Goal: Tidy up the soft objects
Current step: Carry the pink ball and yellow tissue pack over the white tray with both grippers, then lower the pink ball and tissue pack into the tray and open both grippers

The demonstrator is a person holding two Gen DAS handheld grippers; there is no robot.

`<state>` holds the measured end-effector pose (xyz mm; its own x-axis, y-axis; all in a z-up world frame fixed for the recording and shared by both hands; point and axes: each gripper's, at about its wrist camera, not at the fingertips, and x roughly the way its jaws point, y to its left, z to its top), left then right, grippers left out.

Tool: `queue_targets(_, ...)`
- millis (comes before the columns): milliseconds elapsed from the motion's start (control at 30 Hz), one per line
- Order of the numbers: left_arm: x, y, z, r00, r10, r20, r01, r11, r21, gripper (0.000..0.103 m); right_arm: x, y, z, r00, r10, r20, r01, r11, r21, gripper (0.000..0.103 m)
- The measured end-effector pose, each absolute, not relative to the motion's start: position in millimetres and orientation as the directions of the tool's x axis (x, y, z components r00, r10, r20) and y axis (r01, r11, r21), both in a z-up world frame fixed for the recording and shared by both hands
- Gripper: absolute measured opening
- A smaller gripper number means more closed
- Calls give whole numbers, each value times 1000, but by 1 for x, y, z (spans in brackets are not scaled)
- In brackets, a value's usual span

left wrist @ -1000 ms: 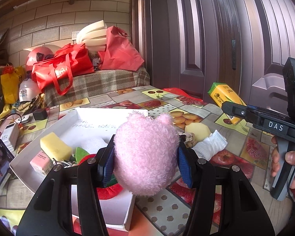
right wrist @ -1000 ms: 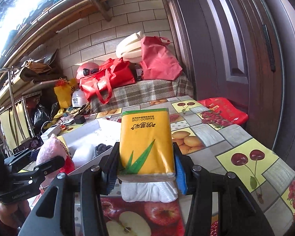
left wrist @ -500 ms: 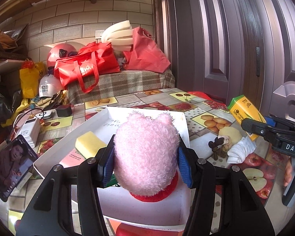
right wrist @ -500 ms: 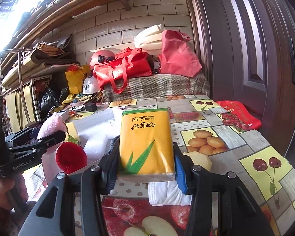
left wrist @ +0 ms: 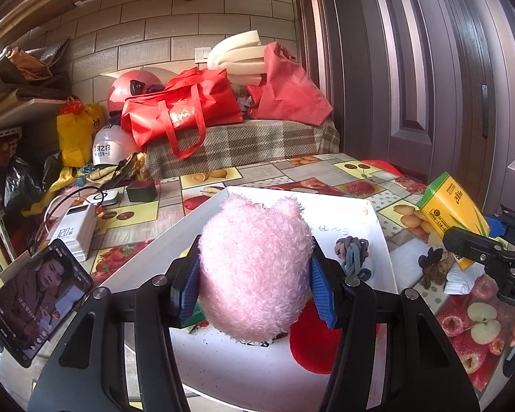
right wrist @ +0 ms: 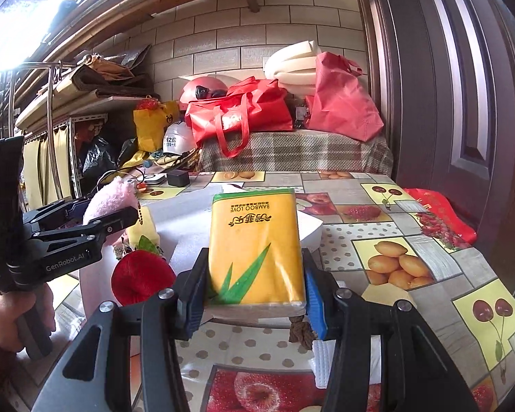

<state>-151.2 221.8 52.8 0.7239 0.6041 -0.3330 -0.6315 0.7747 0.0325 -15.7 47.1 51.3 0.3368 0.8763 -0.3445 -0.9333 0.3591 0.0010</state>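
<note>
My left gripper (left wrist: 254, 285) is shut on a fluffy pink plush toy (left wrist: 254, 267), held over the white tray (left wrist: 377, 219); a red plush strawberry (left wrist: 312, 343) hangs below it. In the right wrist view the same pink plush toy (right wrist: 110, 199) and strawberry (right wrist: 140, 278) show at left in the left gripper (right wrist: 120, 206). My right gripper (right wrist: 254, 295) is shut on a yellow tissue pack (right wrist: 257, 247), held above the table to the right of the tray. The tissue pack (left wrist: 453, 213) also shows at the right of the left wrist view.
A knot of hair ties (left wrist: 353, 254) lies in the tray; more dark ties (left wrist: 432, 267) and a white cloth (left wrist: 460, 281) lie on the fruit-print tablecloth (right wrist: 412, 240). A phone (left wrist: 34, 295), power bank (left wrist: 75, 230), red bags (left wrist: 182, 110) and a door (left wrist: 429, 68) surround the table.
Both grippers have swung leftward over the table with their loads. The pink toy now hangs further over the tray, and the hair ties inside it have come into view.
</note>
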Motion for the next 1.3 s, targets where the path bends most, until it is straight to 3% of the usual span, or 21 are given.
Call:
queue_targets(800,-142,267,51,662,662,-351,-698,716,32,55,-19,123,47,292,867,-405,-939,340,51,49)
queue_targets(1067,-124,275,50,640,679,-360,-699,709,94,56,-14,153,45,299,851,-431,-934,353,49,49)
queue_targets(1300,-127,280,49,616,701,-359,-726,682,86,60,-15,167,43,303,838,-454,-936,352,25,51)
